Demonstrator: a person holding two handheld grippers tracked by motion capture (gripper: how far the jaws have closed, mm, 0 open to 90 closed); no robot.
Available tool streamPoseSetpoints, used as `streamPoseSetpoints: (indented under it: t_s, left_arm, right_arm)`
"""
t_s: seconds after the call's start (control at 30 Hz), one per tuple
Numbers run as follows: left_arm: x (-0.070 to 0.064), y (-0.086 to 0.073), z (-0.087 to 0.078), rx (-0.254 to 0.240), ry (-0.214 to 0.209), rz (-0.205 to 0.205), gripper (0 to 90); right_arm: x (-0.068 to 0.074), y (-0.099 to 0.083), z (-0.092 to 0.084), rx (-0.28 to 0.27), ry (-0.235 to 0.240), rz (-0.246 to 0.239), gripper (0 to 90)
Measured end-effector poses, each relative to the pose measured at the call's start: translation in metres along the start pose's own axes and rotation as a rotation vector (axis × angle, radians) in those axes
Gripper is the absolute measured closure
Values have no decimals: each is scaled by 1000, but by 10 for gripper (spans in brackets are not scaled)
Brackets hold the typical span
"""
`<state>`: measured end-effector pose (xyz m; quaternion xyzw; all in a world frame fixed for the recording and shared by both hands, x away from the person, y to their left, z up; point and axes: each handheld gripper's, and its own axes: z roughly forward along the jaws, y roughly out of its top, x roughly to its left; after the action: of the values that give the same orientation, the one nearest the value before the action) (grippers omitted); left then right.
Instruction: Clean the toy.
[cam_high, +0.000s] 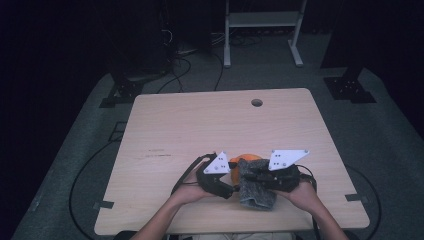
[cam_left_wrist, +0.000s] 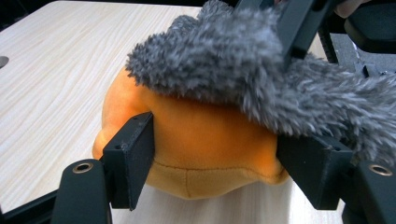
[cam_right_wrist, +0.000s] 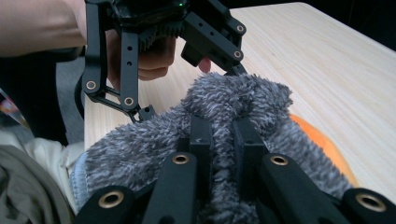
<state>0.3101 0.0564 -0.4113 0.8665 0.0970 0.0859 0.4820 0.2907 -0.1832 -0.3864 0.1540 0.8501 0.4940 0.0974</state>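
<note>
Orange plush toy (cam_left_wrist: 205, 149) on table (cam_high: 200, 125), near edge, centre. Left claw (cam_left_wrist: 215, 158) half open, jaws pressing toy's sides, steadying it. Right claw (cam_right_wrist: 222, 140) clamped tight on grey fuzzy cloth (cam_right_wrist: 243, 102), draping it over toy, likely to cover it.

You won't find any text to read here (the faint dark marks on the table (cam_high: 160, 154) stay illegible).
</note>
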Motion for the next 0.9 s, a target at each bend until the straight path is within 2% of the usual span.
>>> streamPoseSetpoints:
  t_s: [0.13,0.23,0.33,0.4,0.43,0.47,0.53,0.6,0.7,0.8,0.9]
  left_arm:
    - [1,-1,1,6,2,6,292]
    - [2,-4,0,20,5,11,292]
    - [5,-6,-2,28,-1,-3,283]
    - [7,-4,-4,3,-30,-29,240]
    - [7,0,-5,-15,-31,-30,218]
    - [6,1,-5,-17,-32,-28,217]
    - [5,2,-1,5,-8,-8,228]
    - [7,-2,0,19,-7,-22,242]
    - [10,-8,-3,55,-7,-34,252]
    - [13,-14,-6,121,-28,-31,253]
    - [16,-17,-9,131,-46,-39,248]
  right_arm:
    - [-4,-5,-11,12,-42,8,805]
    - [-9,-17,-20,22,-74,37,805]
    - [-15,-30,-26,44,-98,68,805]
    - [-17,-38,-27,47,-103,87,804]
    - [-17,-38,-28,36,-100,101,804]
    - [-15,-36,-28,22,-95,94,804]
    - [-10,-29,-26,-3,-79,74,804]
    - [-7,-21,-22,-25,-62,63,804]
    - [-6,-17,-15,-10,-67,41,804]
    - [-11,-24,-11,28,-74,60,804]
    - [-16,-35,-12,36,-77,100,804]
